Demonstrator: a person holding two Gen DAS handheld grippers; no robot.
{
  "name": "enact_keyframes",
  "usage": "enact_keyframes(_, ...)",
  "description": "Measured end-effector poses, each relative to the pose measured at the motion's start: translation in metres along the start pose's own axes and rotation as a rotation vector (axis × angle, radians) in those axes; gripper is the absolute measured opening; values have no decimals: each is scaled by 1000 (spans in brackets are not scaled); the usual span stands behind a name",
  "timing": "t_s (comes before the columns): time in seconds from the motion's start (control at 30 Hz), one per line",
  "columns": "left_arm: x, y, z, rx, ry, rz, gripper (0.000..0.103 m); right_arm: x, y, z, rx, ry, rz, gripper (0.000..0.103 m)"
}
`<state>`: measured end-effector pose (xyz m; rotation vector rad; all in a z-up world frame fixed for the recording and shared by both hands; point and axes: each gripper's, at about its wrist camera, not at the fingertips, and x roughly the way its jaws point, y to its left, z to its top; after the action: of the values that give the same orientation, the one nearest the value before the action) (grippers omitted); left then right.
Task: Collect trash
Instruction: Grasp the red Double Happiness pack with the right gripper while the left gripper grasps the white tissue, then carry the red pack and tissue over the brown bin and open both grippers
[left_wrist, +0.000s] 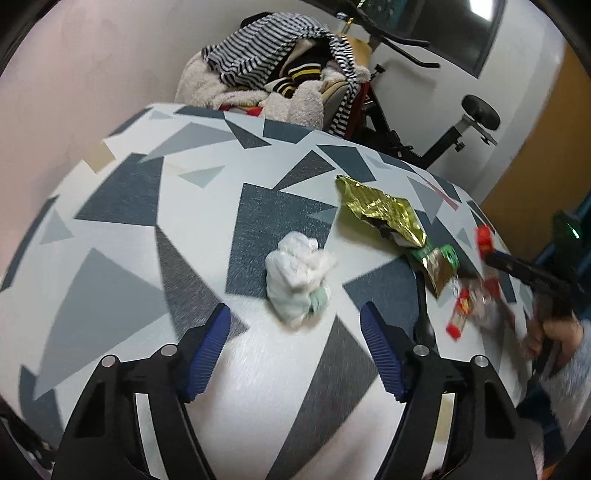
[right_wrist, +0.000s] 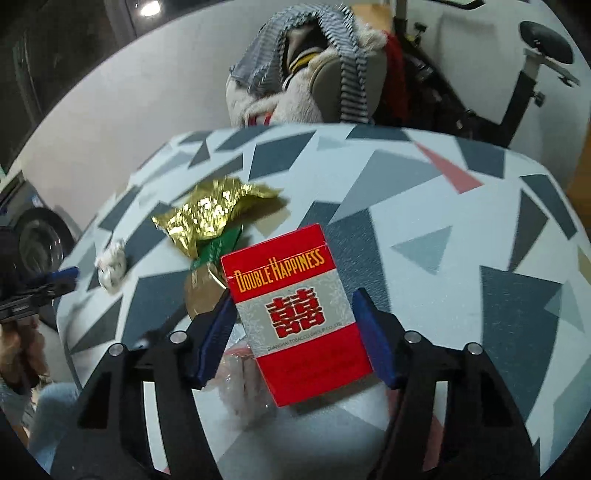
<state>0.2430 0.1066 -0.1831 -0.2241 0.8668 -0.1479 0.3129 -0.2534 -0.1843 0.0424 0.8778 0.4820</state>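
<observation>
Left gripper (left_wrist: 295, 347) hangs over the patterned surface (left_wrist: 122, 192), jaws wide apart, crumpled tissue (left_wrist: 297, 282) lying just ahead. Right gripper (right_wrist: 293, 334) has its jaws apart around a red cigarette pack (right_wrist: 295, 314), gold wrapper (right_wrist: 207, 218) just behind it.

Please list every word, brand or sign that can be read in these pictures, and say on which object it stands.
"DOUBLE HAPPINESS": yellow letters on the red cigarette pack between the right gripper fingers.
Red double-happiness character: the pack's grey band.
Small line under that character: too blurred to read with certainty.
Gold foil wrapper, green packet: no readable text.
</observation>
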Motion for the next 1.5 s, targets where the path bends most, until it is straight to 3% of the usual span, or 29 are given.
enact_keyframes(0.2, 29, -14, 21, 34, 27, 38, 70, -21, 6, -2, -36, -59, -65, 63)
enact_keyframes(0.4, 52, -13, 26, 10, 75, 64, 69, -39, 10, -10, -37, -89, -75, 62)
enact_keyframes(0.47, 56, -11, 25, -1, 92, 64, 44, -43, 12, -14, -40, -90, -76, 62)
enact_keyframes(0.53, 54, -10, 24, -4, 89, 60, 44, -47, 14, -17, -43, -89, -80, 62)
enact_keyframes(0.9, -9, -30, 8, 49, 37, 8, 44, -85, 38, -36, -55, -108, -85, 62)
enact_keyframes(1.5, -112, -95, -86, 221, -30, -91, 44, -145, 80, -106, -56, -139, -35, 61)
